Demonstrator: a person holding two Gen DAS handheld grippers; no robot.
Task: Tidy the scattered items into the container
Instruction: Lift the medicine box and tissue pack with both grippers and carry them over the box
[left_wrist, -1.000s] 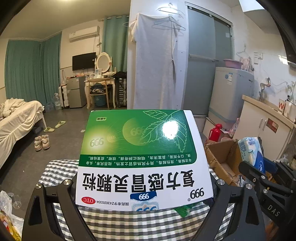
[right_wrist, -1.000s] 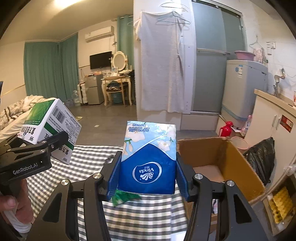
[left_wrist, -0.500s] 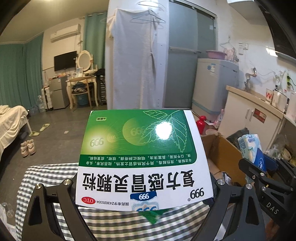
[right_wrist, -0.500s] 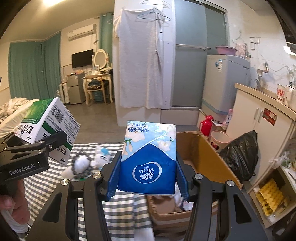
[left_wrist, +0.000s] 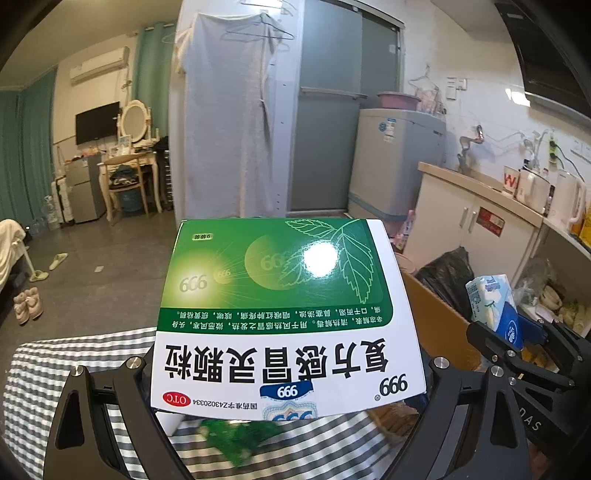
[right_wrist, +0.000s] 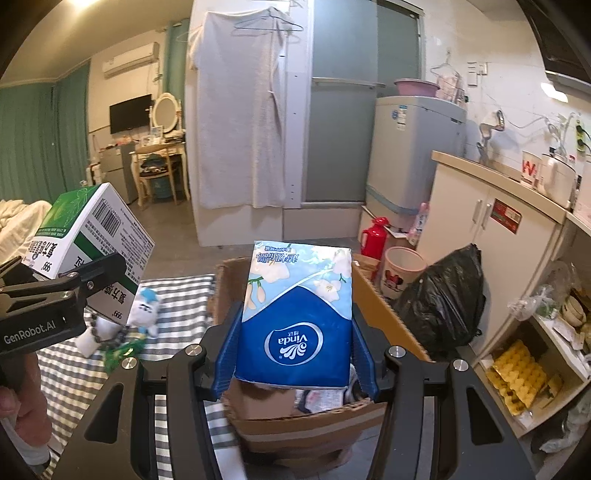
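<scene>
Between the blue pads of my right tongs (right_wrist: 295, 350) sits the tissue pack (right_wrist: 297, 314), clamped on its two long sides and held in the air over the open cardboard box (right_wrist: 384, 314). Its long axis runs away from me along the fingers, far end tipped toward the room. The blue lower part bears a "Vinda" logo that reads upside down from my side; the pale upper part is printed with white flowers and small script I cannot make out.

My left tongs (left_wrist: 288, 387) grip the medicine box (left_wrist: 284, 306) across its width, the broad green-and-white face turned up, its far end pointing out over the striped bench (left_wrist: 40, 373). The print reads upside down: "999" several times, a red "OTC" oval, large Chinese characters, and a leaf drawing. In the right wrist view a barcode shows on its side, and "GenRobot.AI" is written on the left tongs' body.

On the bench lie a small plush toy (right_wrist: 144, 306), a bead bracelet (right_wrist: 105, 330) and a green wrapper (right_wrist: 122, 350).
</scene>
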